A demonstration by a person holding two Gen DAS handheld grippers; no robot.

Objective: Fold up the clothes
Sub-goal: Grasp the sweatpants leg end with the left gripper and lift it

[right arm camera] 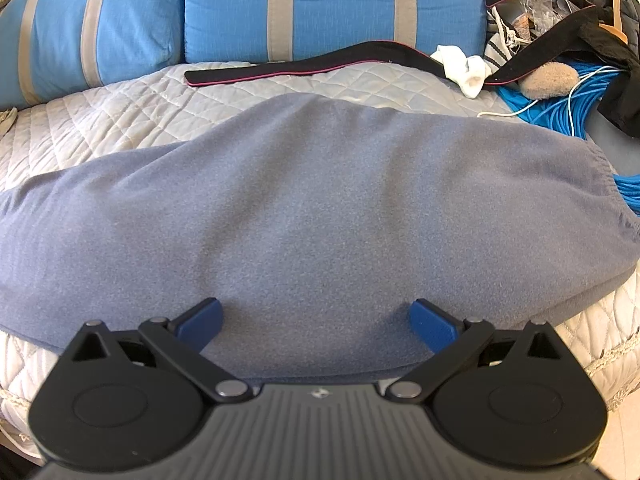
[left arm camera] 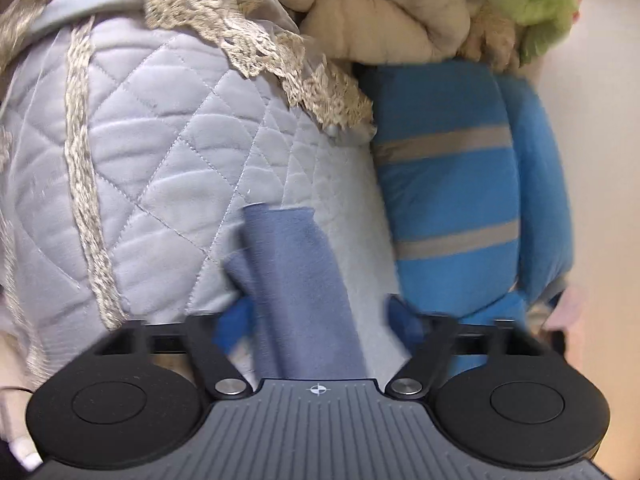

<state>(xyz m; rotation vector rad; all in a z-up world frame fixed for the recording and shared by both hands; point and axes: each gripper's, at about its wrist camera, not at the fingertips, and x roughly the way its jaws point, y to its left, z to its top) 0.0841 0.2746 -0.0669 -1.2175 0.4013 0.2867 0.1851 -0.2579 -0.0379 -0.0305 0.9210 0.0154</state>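
Observation:
A grey-blue fleece garment (right arm camera: 320, 208) lies spread across the quilted bed cover (right arm camera: 120, 120), its elastic waistband at the right edge. My right gripper (right arm camera: 316, 320) is open, its blue fingers (right arm camera: 200, 320) resting on the garment's near edge with nothing between them. In the left wrist view a narrow end of the same grey-blue fabric (left arm camera: 296, 280) lies on the quilt (left arm camera: 160, 168) and runs between the fingers of my left gripper (left arm camera: 320, 316). The left jaws stand wide apart and do not pinch the cloth.
Blue pillows with grey stripes (right arm camera: 328, 8) line the back of the bed; one shows in the left wrist view (left arm camera: 452, 184). A black strap (right arm camera: 304, 66), white socks (right arm camera: 464, 68), dark clothes (right arm camera: 580, 36) and blue cable (right arm camera: 560, 104) lie at the right. Cream blankets (left arm camera: 380, 12) are piled beyond the quilt.

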